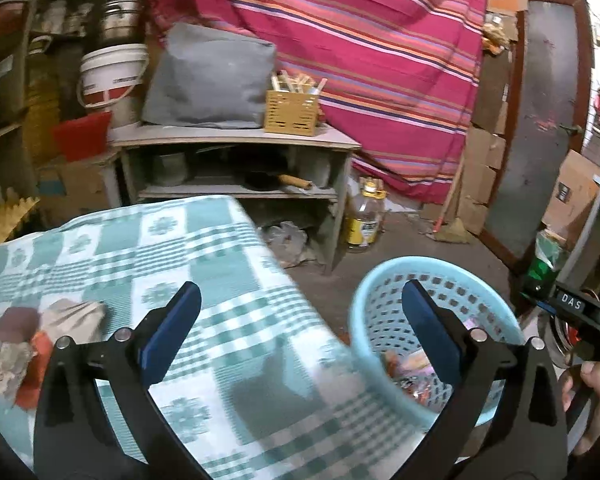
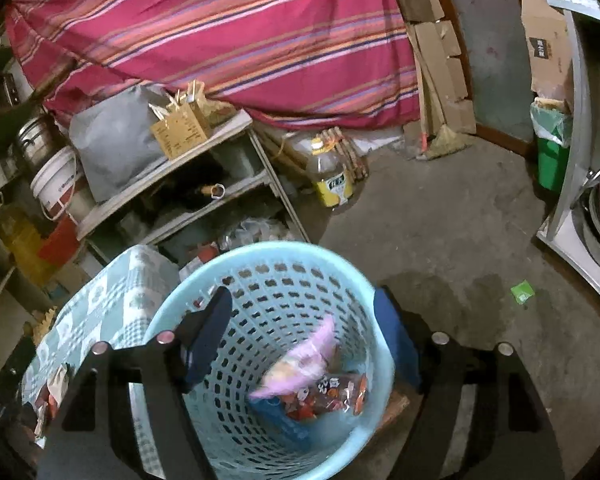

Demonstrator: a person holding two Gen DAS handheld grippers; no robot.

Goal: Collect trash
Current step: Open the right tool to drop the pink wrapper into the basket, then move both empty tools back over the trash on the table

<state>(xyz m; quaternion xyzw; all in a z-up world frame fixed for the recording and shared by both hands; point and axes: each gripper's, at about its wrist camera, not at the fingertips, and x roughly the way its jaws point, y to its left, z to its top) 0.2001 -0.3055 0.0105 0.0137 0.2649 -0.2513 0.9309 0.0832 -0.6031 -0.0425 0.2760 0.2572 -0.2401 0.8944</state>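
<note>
Left gripper [image 1: 300,320] hangs wide and empty over the checked tablecloth [image 1: 220,280]; the crumpled wrappers [image 1: 40,344] lie to its left, nearest this hand. Right gripper [image 2: 304,320], also spread and empty, hovers over the blue basket [image 2: 172,312], where a pink packet [image 2: 300,364] lies.

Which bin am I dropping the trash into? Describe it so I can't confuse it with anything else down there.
Find the table with the green checked cloth; the basket stands on the floor right beside its corner. It is round, pale blue plastic with holes all over its wall, and wrappers already lie inside. The green bin by the door is solid and bag-lined.
</note>
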